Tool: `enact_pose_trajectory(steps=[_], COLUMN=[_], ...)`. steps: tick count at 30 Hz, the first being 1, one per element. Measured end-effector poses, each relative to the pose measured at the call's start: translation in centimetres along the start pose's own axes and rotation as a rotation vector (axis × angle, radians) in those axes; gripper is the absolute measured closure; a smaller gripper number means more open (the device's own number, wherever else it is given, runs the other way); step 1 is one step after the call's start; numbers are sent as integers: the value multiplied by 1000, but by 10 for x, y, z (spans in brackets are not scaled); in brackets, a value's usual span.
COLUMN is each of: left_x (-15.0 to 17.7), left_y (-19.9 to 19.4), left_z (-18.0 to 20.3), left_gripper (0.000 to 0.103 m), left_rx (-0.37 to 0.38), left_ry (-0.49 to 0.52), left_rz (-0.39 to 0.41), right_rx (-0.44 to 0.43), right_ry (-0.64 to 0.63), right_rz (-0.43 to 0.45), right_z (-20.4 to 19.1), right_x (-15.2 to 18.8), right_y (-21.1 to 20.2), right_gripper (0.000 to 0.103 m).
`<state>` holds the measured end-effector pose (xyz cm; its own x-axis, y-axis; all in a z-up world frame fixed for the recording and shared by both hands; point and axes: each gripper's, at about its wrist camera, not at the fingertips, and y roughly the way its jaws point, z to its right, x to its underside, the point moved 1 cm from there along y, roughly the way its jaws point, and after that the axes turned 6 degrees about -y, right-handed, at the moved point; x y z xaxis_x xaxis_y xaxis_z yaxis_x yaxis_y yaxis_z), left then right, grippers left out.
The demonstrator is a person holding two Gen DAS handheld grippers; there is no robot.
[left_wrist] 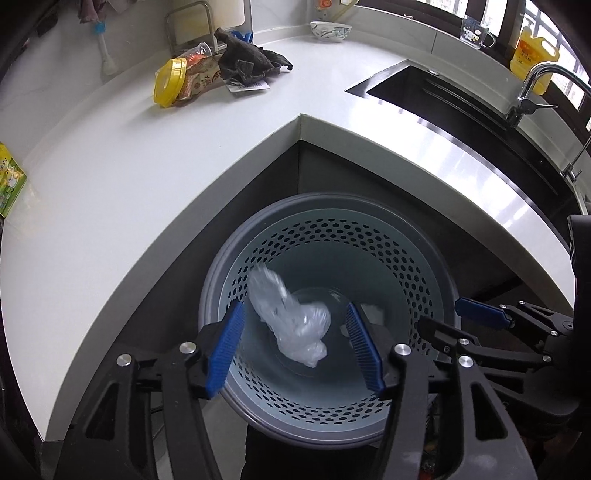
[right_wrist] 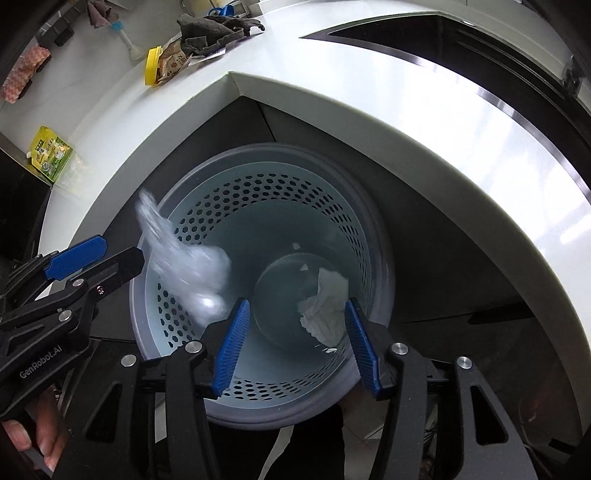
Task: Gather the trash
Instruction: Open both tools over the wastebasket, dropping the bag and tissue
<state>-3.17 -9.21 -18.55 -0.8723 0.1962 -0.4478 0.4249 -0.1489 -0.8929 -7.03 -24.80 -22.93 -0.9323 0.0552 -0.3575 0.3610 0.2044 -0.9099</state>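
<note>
A grey perforated trash bin [left_wrist: 413, 266] stands on the floor under the counter corner; it also shows in the right wrist view [right_wrist: 207, 218]. A crumpled clear plastic bag [left_wrist: 288, 321] is blurred in mid-air over the bin mouth, between the open jaws of my left gripper [left_wrist: 295, 350], touching neither pad. The bag also shows in the right wrist view [right_wrist: 184, 266]. My right gripper [right_wrist: 295, 347] is open and empty above the bin. A crumpled white tissue [right_wrist: 325, 306] lies at the bin's bottom.
On the white counter [left_wrist: 110, 206] lie a snack bag with a yellow lid [left_wrist: 184, 81], a dark rag [left_wrist: 247, 59] and a green packet [left_wrist: 9, 181]. A sink [left_wrist: 454, 107] with a faucet [left_wrist: 546, 88] is at the right. A bowl [left_wrist: 330, 30] sits at the back.
</note>
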Motion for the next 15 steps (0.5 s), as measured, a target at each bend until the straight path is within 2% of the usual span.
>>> enact_pose_trajectory(steps=[15], left_x=[-3], left_y=[-14], left_z=[-4], left_gripper=[45], left_rx=[-19], left_ry=[-6], left_rz=[26], right_rx=[4], right_ry=[8], right_rz=[13], right_z=[-1], right_x=[1], right_y=[-11], right_gripper=[51])
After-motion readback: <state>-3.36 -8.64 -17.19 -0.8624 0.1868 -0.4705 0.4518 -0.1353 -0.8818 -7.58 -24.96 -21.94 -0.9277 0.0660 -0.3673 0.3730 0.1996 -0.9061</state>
